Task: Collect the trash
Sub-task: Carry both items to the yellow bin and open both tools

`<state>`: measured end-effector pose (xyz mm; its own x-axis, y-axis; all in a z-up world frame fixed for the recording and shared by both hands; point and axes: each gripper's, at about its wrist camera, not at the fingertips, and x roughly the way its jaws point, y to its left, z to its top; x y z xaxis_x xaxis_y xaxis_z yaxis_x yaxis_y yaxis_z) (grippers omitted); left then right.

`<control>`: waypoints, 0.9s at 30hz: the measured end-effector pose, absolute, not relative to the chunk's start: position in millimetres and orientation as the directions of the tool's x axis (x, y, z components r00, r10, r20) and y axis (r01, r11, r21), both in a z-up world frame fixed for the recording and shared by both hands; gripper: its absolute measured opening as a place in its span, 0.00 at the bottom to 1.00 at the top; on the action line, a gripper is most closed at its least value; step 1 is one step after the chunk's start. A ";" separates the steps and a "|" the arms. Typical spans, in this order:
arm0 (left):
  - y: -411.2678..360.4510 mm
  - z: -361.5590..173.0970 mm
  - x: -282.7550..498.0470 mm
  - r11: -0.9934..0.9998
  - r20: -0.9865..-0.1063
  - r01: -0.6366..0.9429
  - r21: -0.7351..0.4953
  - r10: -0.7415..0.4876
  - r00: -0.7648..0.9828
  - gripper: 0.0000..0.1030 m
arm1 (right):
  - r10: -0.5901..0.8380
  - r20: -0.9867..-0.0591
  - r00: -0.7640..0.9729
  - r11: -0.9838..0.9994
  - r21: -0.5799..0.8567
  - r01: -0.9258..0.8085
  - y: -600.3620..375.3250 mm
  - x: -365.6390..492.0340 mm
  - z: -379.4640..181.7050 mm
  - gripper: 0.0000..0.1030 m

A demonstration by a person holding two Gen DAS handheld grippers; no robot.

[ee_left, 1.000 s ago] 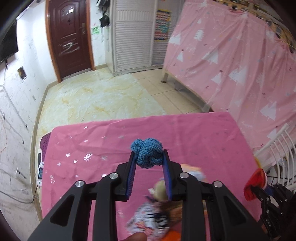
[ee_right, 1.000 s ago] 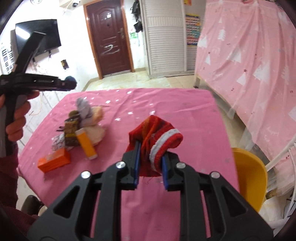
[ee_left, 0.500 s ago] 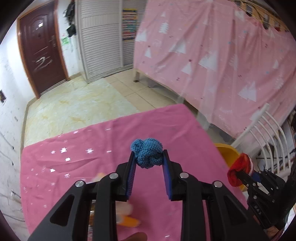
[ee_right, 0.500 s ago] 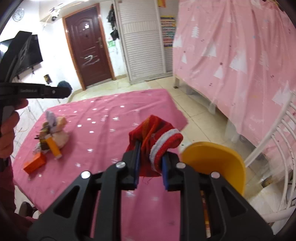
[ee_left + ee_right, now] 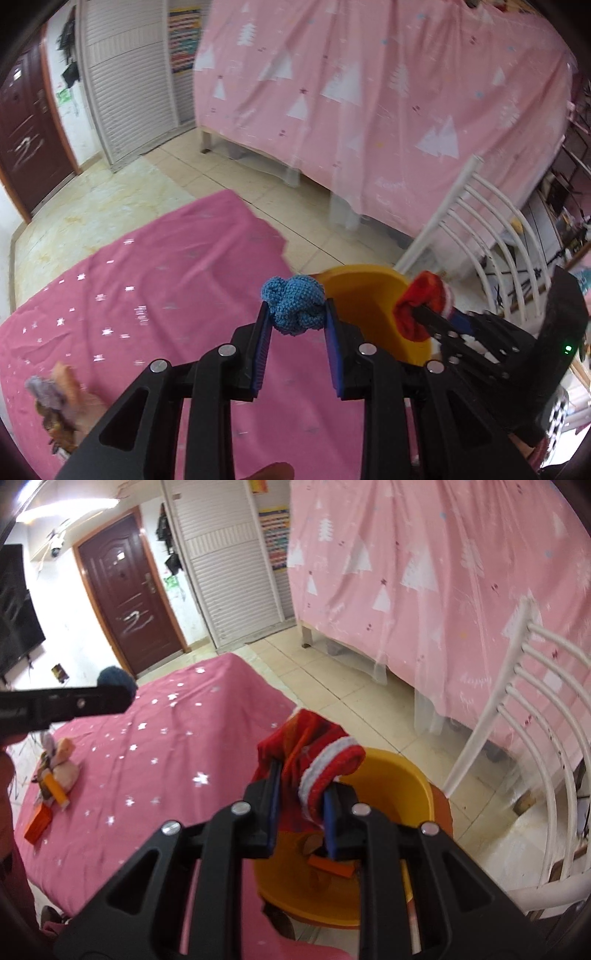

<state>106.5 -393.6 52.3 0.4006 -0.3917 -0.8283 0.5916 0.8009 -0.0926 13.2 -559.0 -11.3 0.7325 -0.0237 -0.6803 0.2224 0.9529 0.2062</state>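
Blue knitted ball (image 5: 293, 304): clamped in my left hand-held gripper (image 5: 295, 325) over the desk (image 5: 147, 295) edge. Red sock (image 5: 314, 760): clamped in my right hand-held gripper (image 5: 301, 805), above the yellow bin (image 5: 417, 775).

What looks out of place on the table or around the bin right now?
Nothing is spilled or damaged. A small pile of trash lies uncollected at the table's far-left edge. The yellow bin sits upright beside the table, with the red knit piece and the blue knit ball each clamped in a gripper.
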 end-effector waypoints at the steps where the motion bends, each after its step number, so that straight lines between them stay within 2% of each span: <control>1: -401.5 50.6 102.9 0.797 -0.832 0.598 -0.090 -0.391 0.395 0.21 | -0.019 -0.683 0.730 0.950 0.215 0.226 -563.1 12.7 -14.6 0.18; 9: -455.1 30.7 97.8 0.779 -0.860 0.620 -0.090 -0.375 0.346 0.21 | -0.008 -0.699 0.715 0.935 0.248 0.253 -589.7 12.3 -30.0 0.18; 17: -475.4 10.1 97.4 0.775 -0.878 0.628 -0.071 -0.347 0.329 0.21 | 0.009 -0.712 0.702 0.925 0.272 0.264 -603.2 13.8 -39.9 0.20; 19: -477.5 6.6 98.7 0.780 -0.882 0.622 -0.070 -0.340 0.326 0.25 | 0.009 -0.718 0.696 0.924 0.272 0.269 -604.0 15.0 -42.8 0.23; 21: -477.8 5.3 100.6 0.782 -0.883 0.619 -0.075 -0.340 0.323 0.40 | 0.011 -0.722 0.692 0.923 0.273 0.270 -604.1 16.5 -44.3 0.37; 23: -476.9 5.6 101.5 0.785 -0.883 0.614 -0.076 -0.340 0.325 0.47 | 0.006 -0.723 0.690 0.924 0.268 0.273 -602.4 17.2 -45.0 0.40; 27: -470.3 7.9 104.1 0.795 -0.880 0.602 -0.080 -0.340 0.332 0.48 | 0.010 -0.725 0.689 0.926 0.266 0.266 -600.6 17.7 -44.8 0.40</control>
